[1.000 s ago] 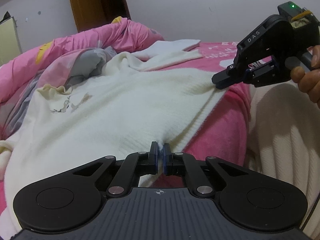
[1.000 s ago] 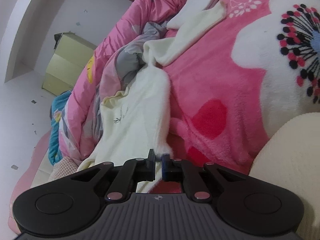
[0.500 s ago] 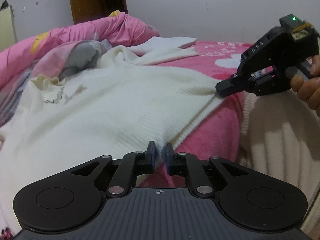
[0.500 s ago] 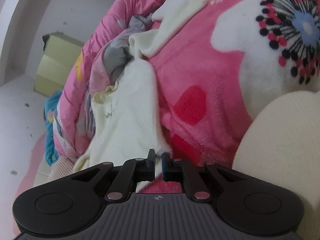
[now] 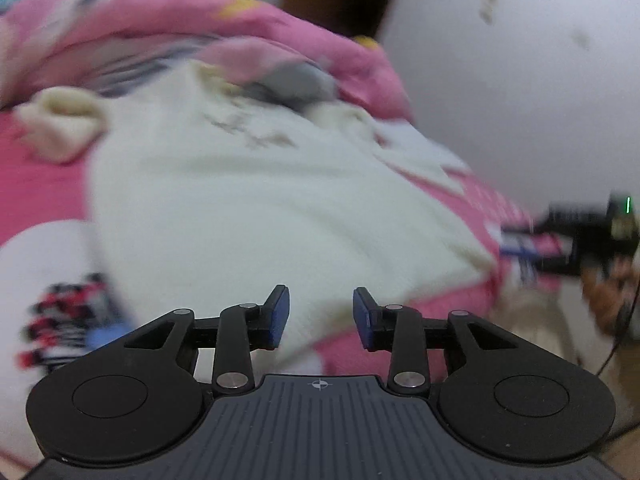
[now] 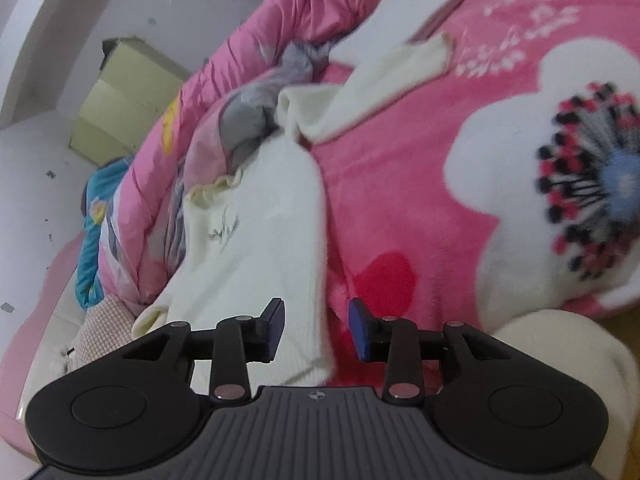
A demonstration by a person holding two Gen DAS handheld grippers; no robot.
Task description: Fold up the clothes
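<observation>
Lying between both grippers' spread, empty fingers (image 5: 280, 316), the white sweater's (image 6: 260, 248) hem.

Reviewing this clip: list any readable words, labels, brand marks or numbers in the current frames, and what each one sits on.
None can be read.
White lettering on the pink blanket, top right in the right wrist view: too blurred to read.
Marking on the right gripper, seen from the left wrist view: lost to motion blur; only a green light shows.
Embroidery on the white sweater: a small figure, not text.
Crosshair symbols on both gripper bodies: no letters.
</observation>
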